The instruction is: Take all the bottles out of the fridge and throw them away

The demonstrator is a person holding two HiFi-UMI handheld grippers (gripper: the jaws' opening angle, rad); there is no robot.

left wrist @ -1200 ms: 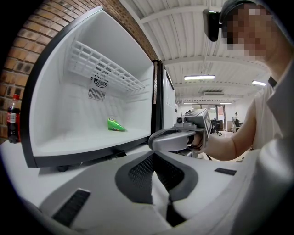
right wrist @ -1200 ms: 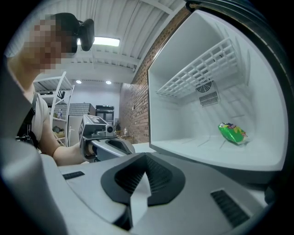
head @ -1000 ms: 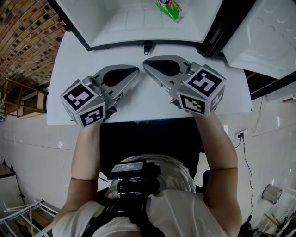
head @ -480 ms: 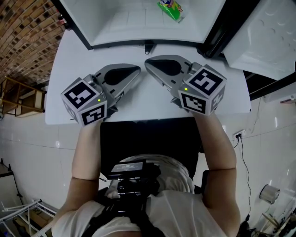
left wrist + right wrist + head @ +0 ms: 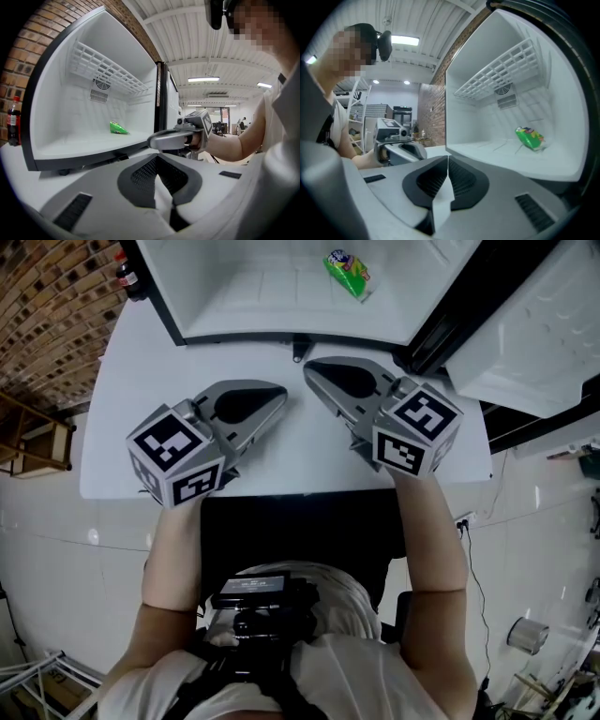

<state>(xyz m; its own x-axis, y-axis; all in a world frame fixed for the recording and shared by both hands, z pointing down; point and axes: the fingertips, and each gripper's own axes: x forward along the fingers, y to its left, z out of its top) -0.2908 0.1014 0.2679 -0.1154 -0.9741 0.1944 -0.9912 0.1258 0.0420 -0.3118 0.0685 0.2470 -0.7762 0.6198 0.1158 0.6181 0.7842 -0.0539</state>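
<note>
At the near edge of the white table [image 5: 112, 456] a seated person holds both tools low and roughly level, tips aimed at the fridge. Left gripper [image 5: 279, 392]: jaws pressed together, nothing in them. Right gripper [image 5: 311, 367]: jaws have just been easing apart, but only by a sliver. The pads all but meet and there is nothing between them either. The two tips sit close side by side over bare tabletop, the right one a bit farther forward. Beyond them the fridge [image 5: 178, 324] stands on the table with its mouth facing the person and its door [image 5: 534, 315] swung out to the right. Inside there is a wire shelf [image 5: 108, 70] up top and one green snack packet [image 5: 347, 263] on the floor toward the far right. No bottle shows in the compartment from any view. The only bottle in sight is a dark cola bottle [image 5: 127, 276] with a red cap, upright, outside the fridge on the table just beside its left wall, far left. Its long axis is vertical, and it lies ahead and left of both tools, clearly nearer the left gripper. Judgement: a grab there suits the left hand, jaws opened first and brought in level across the bottle's body.
</note>
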